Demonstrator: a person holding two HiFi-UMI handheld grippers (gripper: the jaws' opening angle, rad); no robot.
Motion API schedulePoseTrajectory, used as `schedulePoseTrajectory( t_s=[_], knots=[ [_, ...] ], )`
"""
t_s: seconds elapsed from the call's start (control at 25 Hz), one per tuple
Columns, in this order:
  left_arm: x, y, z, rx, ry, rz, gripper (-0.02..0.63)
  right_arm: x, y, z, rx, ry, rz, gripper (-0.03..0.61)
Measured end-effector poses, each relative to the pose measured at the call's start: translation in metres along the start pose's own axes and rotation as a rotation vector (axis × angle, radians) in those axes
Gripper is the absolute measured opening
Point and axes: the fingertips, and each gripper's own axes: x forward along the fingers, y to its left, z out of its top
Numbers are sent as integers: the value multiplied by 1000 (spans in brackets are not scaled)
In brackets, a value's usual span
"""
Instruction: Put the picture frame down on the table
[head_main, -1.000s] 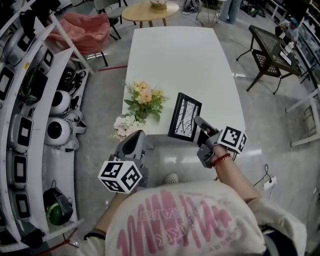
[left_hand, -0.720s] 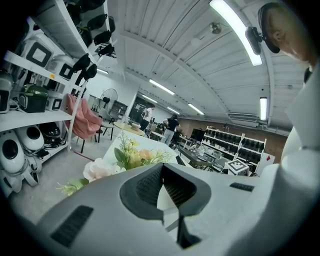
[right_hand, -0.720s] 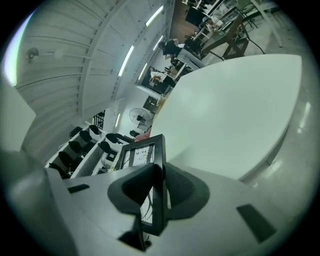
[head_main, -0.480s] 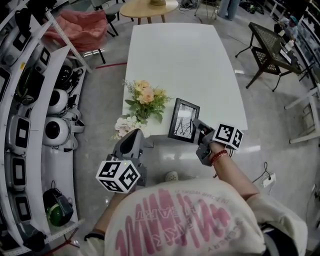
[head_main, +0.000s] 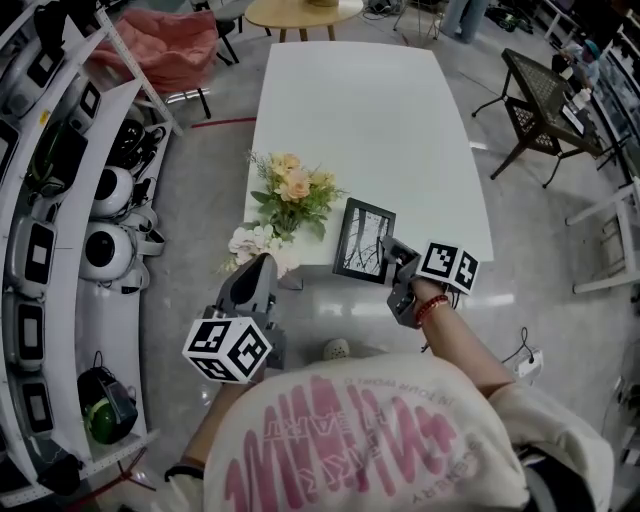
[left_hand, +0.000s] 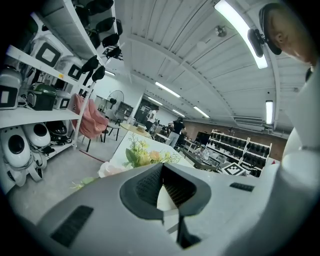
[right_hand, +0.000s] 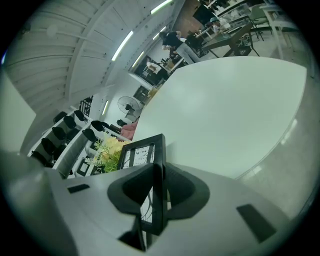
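A black picture frame (head_main: 364, 240) with a black-and-white print stands tilted over the near edge of the white table (head_main: 370, 120). My right gripper (head_main: 392, 254) is shut on the frame's right edge. In the right gripper view the frame (right_hand: 145, 165) sits clamped between the two jaws, its upper part sticking out ahead of them. My left gripper (head_main: 252, 284) hangs below the table's near left corner, jaws shut with nothing held; the left gripper (left_hand: 162, 192) points toward the flowers (left_hand: 145, 155).
A bouquet of yellow and peach flowers (head_main: 290, 195) and a white flower bunch (head_main: 245, 245) lie at the table's near left corner. White shelving (head_main: 60, 230) with robot heads runs along the left. A dark side table (head_main: 545, 100) stands to the right.
The picture frame and my right gripper have drifted slightly left and up toward the table over the last second. The left gripper has shifted a little left and down.
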Motion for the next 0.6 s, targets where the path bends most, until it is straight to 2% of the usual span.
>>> schedulePoseTrajectory(
  t_s=[0.24,0.6],
  knots=[
    [-2,-2,-2,-12,-4,2,3,2,-3,-1,-8,7,-43,80],
    [-10,1,1,17,-10,29,3,3,-12,-4,-45,41,-97,81]
  ],
)
